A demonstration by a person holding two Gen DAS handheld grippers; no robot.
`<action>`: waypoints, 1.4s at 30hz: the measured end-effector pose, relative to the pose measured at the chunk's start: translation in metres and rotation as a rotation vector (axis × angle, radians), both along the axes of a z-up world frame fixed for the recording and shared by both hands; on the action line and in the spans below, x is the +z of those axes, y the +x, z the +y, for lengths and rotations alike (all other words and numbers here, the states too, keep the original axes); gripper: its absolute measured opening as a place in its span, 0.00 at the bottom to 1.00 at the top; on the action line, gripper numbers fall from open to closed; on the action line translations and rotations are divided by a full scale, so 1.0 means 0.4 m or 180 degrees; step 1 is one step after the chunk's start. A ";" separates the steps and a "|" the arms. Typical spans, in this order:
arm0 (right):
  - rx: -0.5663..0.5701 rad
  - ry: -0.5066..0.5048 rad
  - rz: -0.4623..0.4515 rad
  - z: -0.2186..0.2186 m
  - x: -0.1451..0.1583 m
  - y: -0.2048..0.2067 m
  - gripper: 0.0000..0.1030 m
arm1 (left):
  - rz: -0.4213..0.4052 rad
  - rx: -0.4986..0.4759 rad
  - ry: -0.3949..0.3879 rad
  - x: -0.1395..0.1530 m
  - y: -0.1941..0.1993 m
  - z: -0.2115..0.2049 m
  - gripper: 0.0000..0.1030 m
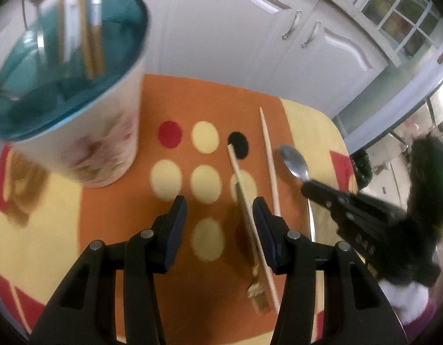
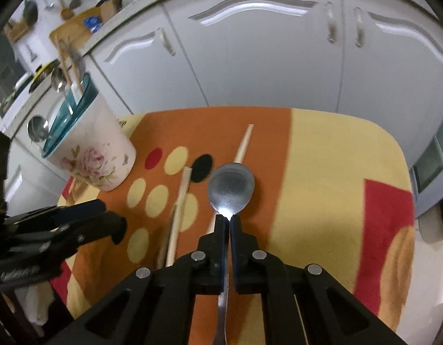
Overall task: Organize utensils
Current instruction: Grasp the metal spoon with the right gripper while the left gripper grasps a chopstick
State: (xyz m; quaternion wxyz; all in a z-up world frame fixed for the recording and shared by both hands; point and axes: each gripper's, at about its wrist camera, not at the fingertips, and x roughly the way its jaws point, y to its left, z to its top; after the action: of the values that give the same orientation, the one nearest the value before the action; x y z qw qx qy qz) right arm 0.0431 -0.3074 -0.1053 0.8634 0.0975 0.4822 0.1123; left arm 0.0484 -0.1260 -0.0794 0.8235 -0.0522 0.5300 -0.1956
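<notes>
A white floral utensil holder (image 1: pixel 77 132) with a teal insert stands on the patterned cloth at the left; it holds chopsticks and spoons and also shows in the right wrist view (image 2: pixel 89 155). Two wooden chopsticks (image 1: pixel 244 201) (image 1: pixel 269 158) lie on the cloth, also seen in the right wrist view (image 2: pixel 179 210). My left gripper (image 1: pixel 218 210) is open just above the cloth, its right finger beside one chopstick. My right gripper (image 2: pixel 227 217) is shut on the neck of a metal spoon (image 2: pixel 231 187), bowl pointing forward; the spoon shows in the left wrist view (image 1: pixel 294 162).
The table is covered by an orange, yellow and red cloth (image 2: pixel 322 172) with coloured dots. White cabinet doors (image 2: pixel 264 57) stand right behind the table. My left gripper shows at the left of the right wrist view (image 2: pixel 77 224).
</notes>
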 end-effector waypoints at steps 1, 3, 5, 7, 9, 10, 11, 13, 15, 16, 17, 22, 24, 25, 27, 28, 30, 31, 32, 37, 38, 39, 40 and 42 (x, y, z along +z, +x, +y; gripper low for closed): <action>-0.0028 0.0002 0.0010 -0.006 0.000 -0.003 0.03 | 0.0015 0.0008 -0.0011 -0.004 0.008 -0.010 0.46; -0.0080 0.0044 0.0023 -0.028 -0.003 -0.009 0.03 | 0.0013 0.0008 0.0039 -0.013 0.027 -0.037 0.45; -0.0120 0.0089 0.0031 -0.042 -0.010 -0.008 0.03 | -0.0042 -0.0004 0.0135 -0.021 0.042 -0.063 0.45; -0.0135 0.0116 0.0035 -0.053 -0.014 -0.007 0.03 | -0.0063 -0.0001 0.0221 -0.031 0.057 -0.079 0.45; -0.0129 0.0132 0.0048 -0.056 -0.019 -0.006 0.03 | -0.0039 0.0006 0.0266 -0.044 0.076 -0.092 0.42; -0.0120 0.0133 0.0059 -0.057 -0.022 -0.006 0.03 | -0.0033 0.0011 0.0290 -0.049 0.084 -0.098 0.41; -0.0117 0.0131 0.0070 -0.057 -0.025 -0.005 0.03 | -0.0031 0.0015 0.0323 -0.055 0.094 -0.104 0.38; -0.0112 0.0149 0.0109 -0.060 -0.034 0.000 0.03 | -0.0011 0.0012 0.0369 -0.064 0.113 -0.114 0.33; -0.0098 0.0131 0.0150 -0.061 -0.042 0.005 0.03 | 0.0041 -0.0018 0.0396 -0.076 0.124 -0.123 0.26; -0.0092 0.0128 0.0159 -0.062 -0.046 0.006 0.03 | 0.0057 -0.0031 0.0411 -0.081 0.128 -0.127 0.24; -0.0085 0.0148 0.0163 -0.061 -0.049 0.011 0.04 | 0.0008 -0.0035 0.0435 -0.080 0.128 -0.130 0.22; -0.0077 0.0181 0.0179 -0.056 -0.063 0.015 0.05 | -0.0025 -0.0101 0.0402 -0.083 0.131 -0.125 0.07; -0.0083 0.0201 0.0154 -0.059 -0.063 0.015 0.05 | 0.0002 -0.0138 0.0299 -0.076 0.125 -0.113 0.06; -0.0101 0.0223 0.0150 -0.061 -0.063 0.016 0.05 | -0.0015 -0.0165 0.0235 -0.066 0.117 -0.105 0.06; -0.0130 0.0232 0.0077 -0.064 -0.046 0.005 0.04 | -0.0073 -0.0200 0.0141 -0.042 0.099 -0.090 0.05; -0.0129 0.0243 0.0046 -0.066 -0.037 -0.001 0.03 | -0.0092 -0.0205 0.0084 -0.027 0.088 -0.079 0.04; -0.0119 0.0280 -0.0051 -0.067 -0.009 -0.014 0.03 | -0.0138 -0.0210 -0.0010 -0.002 0.071 -0.061 0.03; -0.0113 0.0288 -0.0090 -0.066 0.003 -0.018 0.03 | -0.0171 -0.0220 -0.0059 0.014 0.059 -0.056 0.03; -0.0102 0.0303 -0.0139 -0.065 0.020 -0.024 0.03 | -0.0209 -0.0229 -0.0095 0.029 0.049 -0.048 0.03; -0.0029 0.0249 -0.0328 -0.046 0.085 -0.046 0.03 | -0.0354 -0.0280 -0.0173 0.086 0.007 -0.020 0.03; -0.0033 0.0214 -0.0327 -0.043 0.086 -0.047 0.03 | -0.0364 -0.0275 -0.0166 0.088 0.004 -0.018 0.03; -0.0047 0.0190 -0.0315 -0.043 0.085 -0.046 0.03 | -0.0364 -0.0265 -0.0173 0.090 -0.003 -0.010 0.03; -0.0090 0.0182 -0.0278 -0.048 0.079 -0.043 0.03 | -0.0364 -0.0253 -0.0181 0.092 -0.005 -0.008 0.03; -0.0162 0.0189 -0.0165 -0.059 0.058 -0.031 0.05 | -0.0353 -0.0220 -0.0199 0.093 -0.014 0.001 0.03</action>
State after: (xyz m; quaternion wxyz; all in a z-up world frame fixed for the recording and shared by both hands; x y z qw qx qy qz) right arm 0.0306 -0.3312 -0.0819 0.8749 0.1324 0.4535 0.1070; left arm 0.0428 -0.1256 -0.0423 0.8423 -0.0487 0.4787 -0.2429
